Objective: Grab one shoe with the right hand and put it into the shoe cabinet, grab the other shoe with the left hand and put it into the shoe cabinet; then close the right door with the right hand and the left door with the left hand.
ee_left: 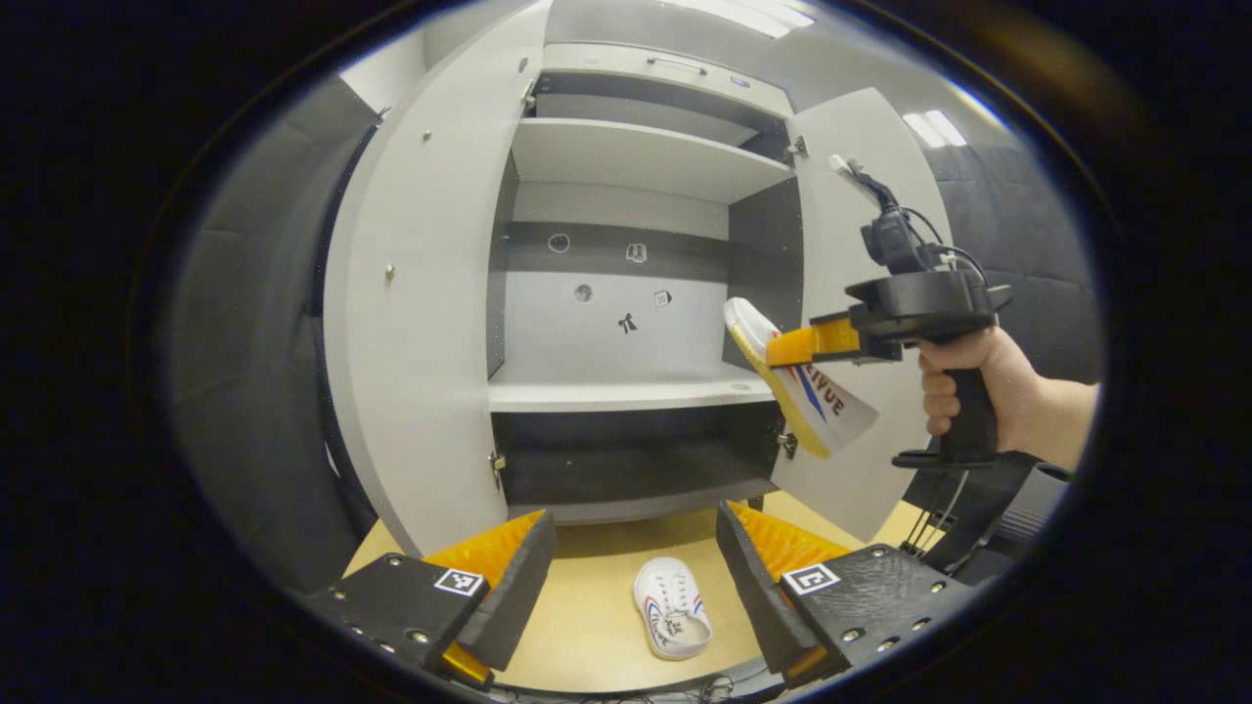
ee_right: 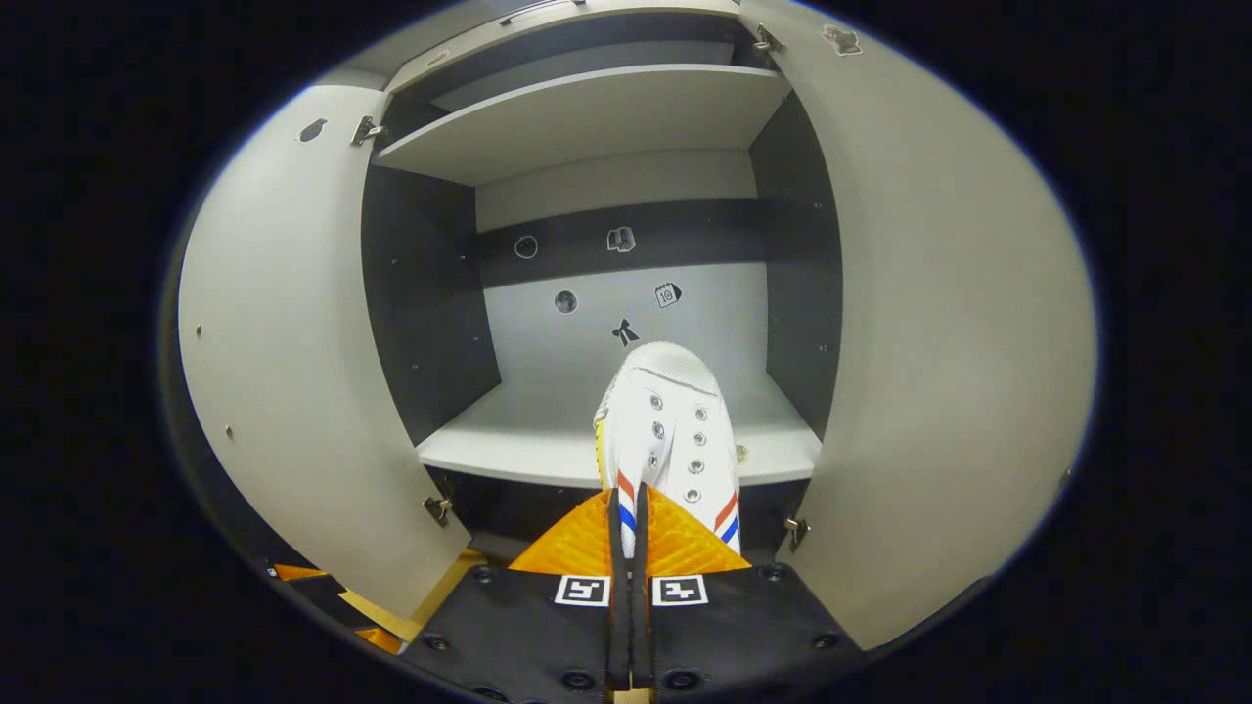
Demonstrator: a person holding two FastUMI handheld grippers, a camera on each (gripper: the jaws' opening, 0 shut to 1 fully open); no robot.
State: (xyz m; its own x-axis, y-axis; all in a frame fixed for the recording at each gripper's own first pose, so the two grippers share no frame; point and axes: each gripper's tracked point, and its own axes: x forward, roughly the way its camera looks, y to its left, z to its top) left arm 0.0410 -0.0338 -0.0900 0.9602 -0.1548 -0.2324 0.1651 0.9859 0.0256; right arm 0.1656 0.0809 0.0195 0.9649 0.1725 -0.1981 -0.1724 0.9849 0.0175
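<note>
1. Left door (ee_left: 411, 323) swung wide open; shoe cabinet (ee_left: 626, 293) shelves bare.
2. Left gripper (ee_left: 636, 577) hovers over the table (ee_left: 587, 626), fingers spread apart, nothing between them.
3. Second shoe (ee_left: 671, 606) lies on the table between those fingers, untouched.
4. First shoe (ee_right: 665, 430) is in the air at the cabinet mouth, toe pointing at the middle shelf (ee_right: 548, 440).
5. Right gripper (ee_right: 629, 528) clenched on the first shoe's heel edge; a hand (ee_left: 963, 381) holds its grip.
6. Right door (ee_right: 939, 342) open too.
</note>
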